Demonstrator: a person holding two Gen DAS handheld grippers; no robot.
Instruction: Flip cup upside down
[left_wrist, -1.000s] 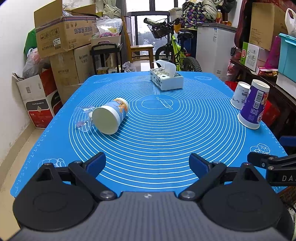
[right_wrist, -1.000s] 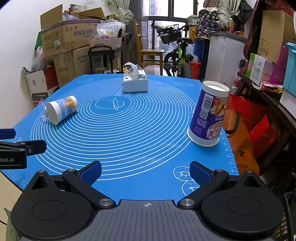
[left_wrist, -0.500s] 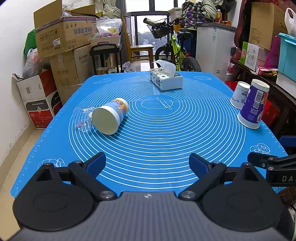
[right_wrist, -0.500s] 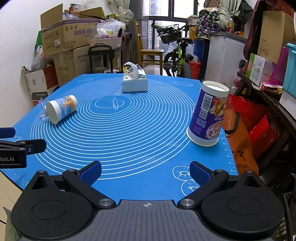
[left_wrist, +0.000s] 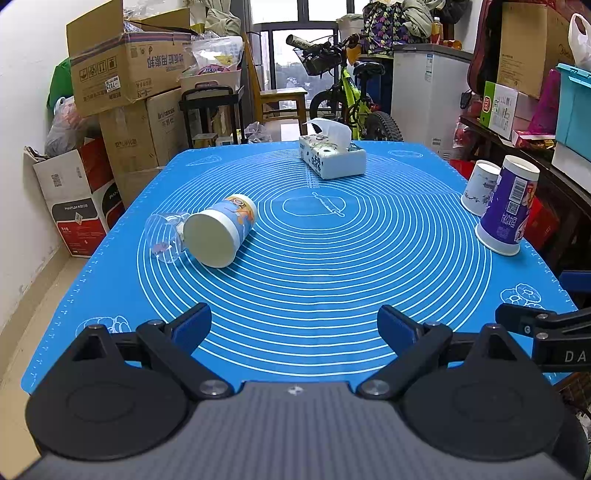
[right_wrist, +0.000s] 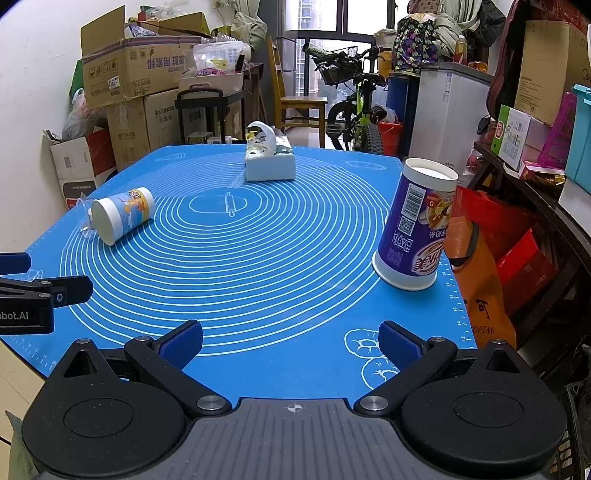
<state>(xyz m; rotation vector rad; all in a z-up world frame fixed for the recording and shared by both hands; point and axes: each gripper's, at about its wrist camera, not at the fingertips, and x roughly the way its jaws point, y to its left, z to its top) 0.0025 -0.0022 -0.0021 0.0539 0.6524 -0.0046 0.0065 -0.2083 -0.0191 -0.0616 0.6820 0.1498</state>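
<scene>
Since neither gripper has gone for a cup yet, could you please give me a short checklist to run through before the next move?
1. Left gripper open and holding nothing: ok.
2. Right gripper open and holding nothing: ok.
3. Blue cartoon-printed paper cup still needs flipping: ok, it lies on its side on the blue silicone mat.
4. Free room around that cup: not ok, a clear plastic cup lies right beside it; whether they touch, cannot tell.
5. Purple printed paper cup already upside down: ok, wide rim on the mat.
6. White paper cup with blue drawing also rim-down: ok.
</scene>
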